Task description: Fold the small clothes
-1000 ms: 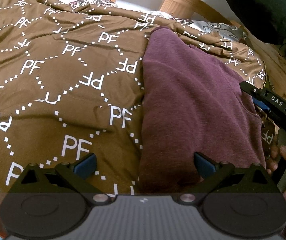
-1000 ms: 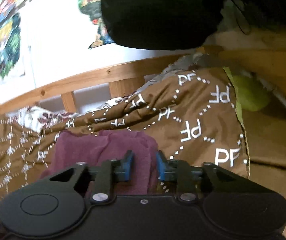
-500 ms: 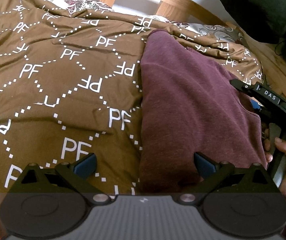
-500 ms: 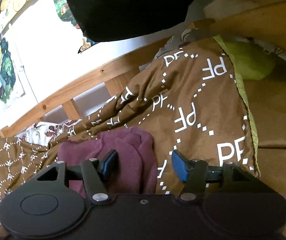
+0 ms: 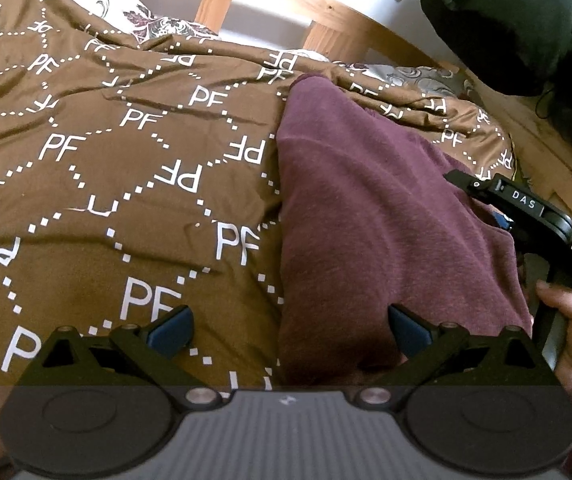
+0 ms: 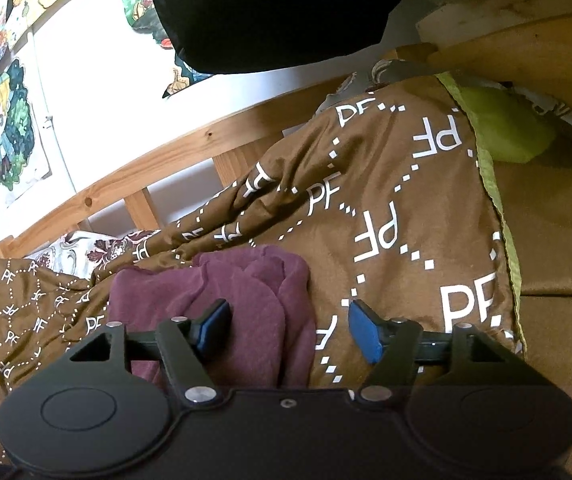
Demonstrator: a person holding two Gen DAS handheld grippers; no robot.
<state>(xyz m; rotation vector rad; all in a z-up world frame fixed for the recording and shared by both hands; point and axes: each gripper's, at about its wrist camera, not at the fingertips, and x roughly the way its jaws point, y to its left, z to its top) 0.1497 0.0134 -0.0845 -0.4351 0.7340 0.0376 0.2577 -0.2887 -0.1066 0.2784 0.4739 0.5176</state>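
**Two claws spread, nothing pinched, garment lying on the bed**

Left wrist view, left to right:
- Brown blanket (image 5: 133,184) with white "PF" lettering and dotted diamonds covers the bed, filling the left half.
- Left claw (image 5: 288,330) is spread wide, blue pads apart. Left pad sits over the blanket, right pad over the near end of the garment. Contact with the cloth: cannot tell.
- Maroon garment (image 5: 374,216) lies flat on the blanket, right of centre, as a long folded strip running from near to far.
- Right claw (image 5: 506,220) is at the garment's right edge, black body marked "DAS", one blue pad just visible against the cloth.
- Right hand (image 5: 570,332) grips its handle at the far right edge.
- Wooden bed frame (image 5: 326,20) runs along the far side; a patterned pillow (image 5: 141,20) shows beyond the blanket; a black bag (image 5: 518,24) fills the far right corner.

Right wrist view, left to right:
- Cartoon posters (image 6: 5,128) on the white wall, far left.
- Garment (image 6: 245,304) shows bunched, layered edges on the blanket (image 6: 406,208).
- Right claw (image 6: 288,330) is spread: left pad over the garment, right pad over bare blanket. Nothing between them is gripped.
- Green cushion (image 6: 510,128) lies beyond the blanket's right edge.
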